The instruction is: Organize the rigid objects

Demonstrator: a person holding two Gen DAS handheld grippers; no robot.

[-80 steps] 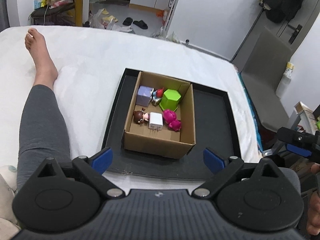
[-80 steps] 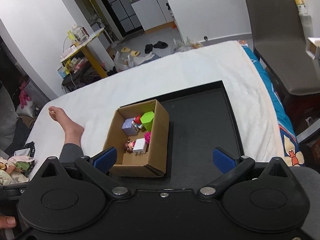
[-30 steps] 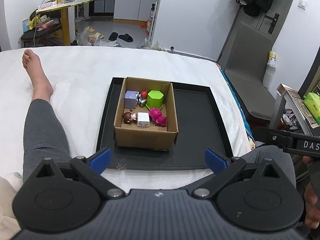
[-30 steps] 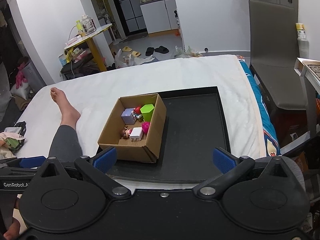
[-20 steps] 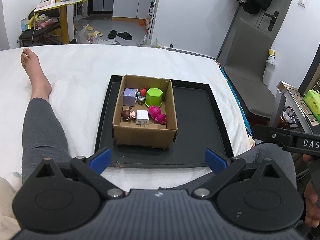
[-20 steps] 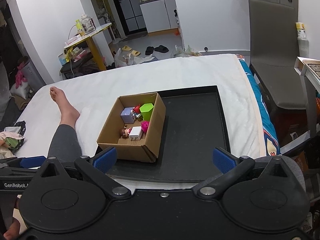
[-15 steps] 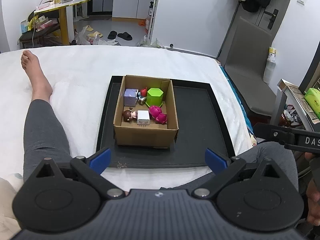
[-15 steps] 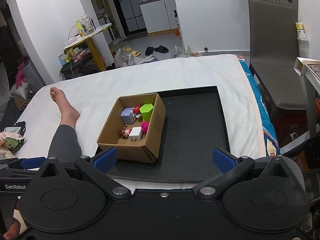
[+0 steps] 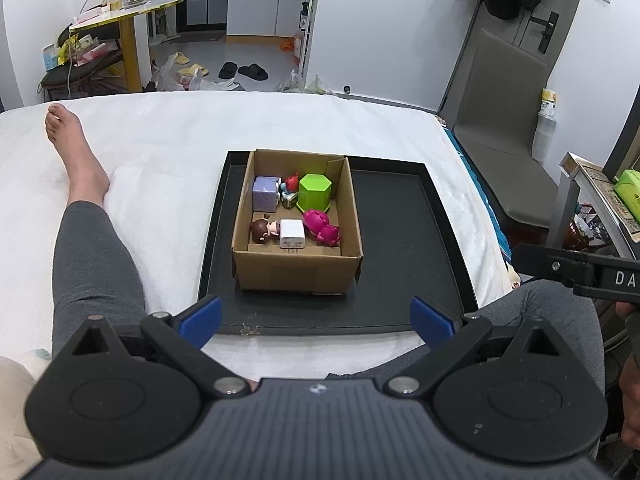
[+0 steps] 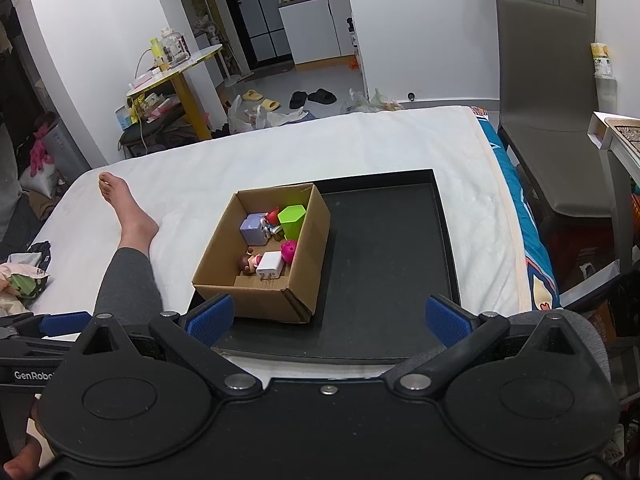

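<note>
Red toy [image 9: 291,181] half hidden among blocks

I see bare floor on the black tray [image 9: 400,240] right of the cardboard box [image 9: 298,268], wide enough to pass through. The box's walls fence in the packed toys; left of the box, only a thin strip remains.

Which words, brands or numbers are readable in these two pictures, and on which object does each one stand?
"GenRobo", cut off by the frame edge: white letters on the black left gripper body, seen from the right wrist.
"DA", cut off likewise: white letters on the black right gripper body, seen from the left wrist.
Yellow-labelled plastic bottle beside the grey chair: print too small.
Brown cardboard box: none.
</note>
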